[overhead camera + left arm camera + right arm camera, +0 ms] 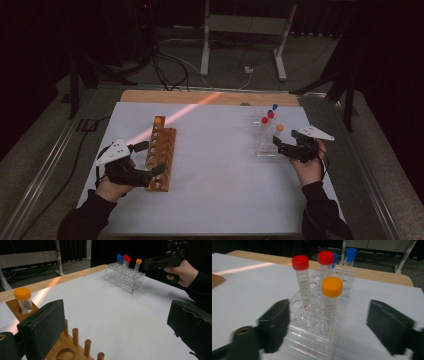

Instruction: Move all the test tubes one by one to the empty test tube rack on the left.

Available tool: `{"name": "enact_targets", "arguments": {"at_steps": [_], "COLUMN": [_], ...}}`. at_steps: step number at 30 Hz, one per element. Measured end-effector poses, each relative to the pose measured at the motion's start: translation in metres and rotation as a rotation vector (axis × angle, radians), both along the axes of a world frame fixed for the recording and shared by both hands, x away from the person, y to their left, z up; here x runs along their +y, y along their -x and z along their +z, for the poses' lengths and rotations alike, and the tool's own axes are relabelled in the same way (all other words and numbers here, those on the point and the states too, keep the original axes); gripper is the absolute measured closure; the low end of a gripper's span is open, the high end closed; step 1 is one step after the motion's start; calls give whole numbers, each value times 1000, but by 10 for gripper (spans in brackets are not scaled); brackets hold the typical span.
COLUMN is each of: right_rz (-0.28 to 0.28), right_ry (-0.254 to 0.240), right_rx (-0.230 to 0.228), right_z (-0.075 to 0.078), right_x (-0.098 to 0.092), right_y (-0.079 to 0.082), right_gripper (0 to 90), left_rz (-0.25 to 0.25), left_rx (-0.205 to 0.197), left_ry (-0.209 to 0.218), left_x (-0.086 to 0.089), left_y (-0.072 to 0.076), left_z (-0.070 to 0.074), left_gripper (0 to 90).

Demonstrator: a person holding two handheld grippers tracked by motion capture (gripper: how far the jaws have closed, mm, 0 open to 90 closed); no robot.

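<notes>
Past my table [215, 200], the white sheet leaves a bare wooden strip at the far edge [150, 96]. Beyond it — a grey metal stand [242, 22] on the floor, black cables [170, 70] and a white plug [248, 70] lying beside it.

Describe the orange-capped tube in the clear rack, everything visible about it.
The orange-capped tube is a slim clear plastic tube with printed graduation marks and a ribbed orange screw cap. It stands upright in a hole near the front end of the clear rack, nearer the right gripper than the red- and blue-capped tubes behind it. It looks empty. The gripper's open jaws stand either side of it, without touching it.
</notes>
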State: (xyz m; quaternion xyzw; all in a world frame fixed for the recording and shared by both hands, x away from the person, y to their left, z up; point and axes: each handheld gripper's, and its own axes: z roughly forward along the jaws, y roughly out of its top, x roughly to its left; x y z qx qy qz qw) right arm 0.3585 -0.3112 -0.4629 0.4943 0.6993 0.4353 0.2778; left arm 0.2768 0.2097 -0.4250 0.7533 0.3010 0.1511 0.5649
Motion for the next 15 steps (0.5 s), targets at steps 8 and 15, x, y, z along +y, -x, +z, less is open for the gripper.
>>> {"name": "enact_targets", "arguments": {"at_steps": [8, 15], "right_rz": [5, 12], "right_ry": [10, 18], "right_rx": [30, 42], "right_z": [-5, -8], "right_x": [0, 2], "right_y": [-9, -16], "right_gripper": [492, 590], "left_rz": [-1, 1], "left_rx": [9, 11], "left_ry": [-13, -11], "left_x": [0, 0], "left_y": [-2, -2], "left_z": [-3, -3], "left_gripper": [26, 26]}}
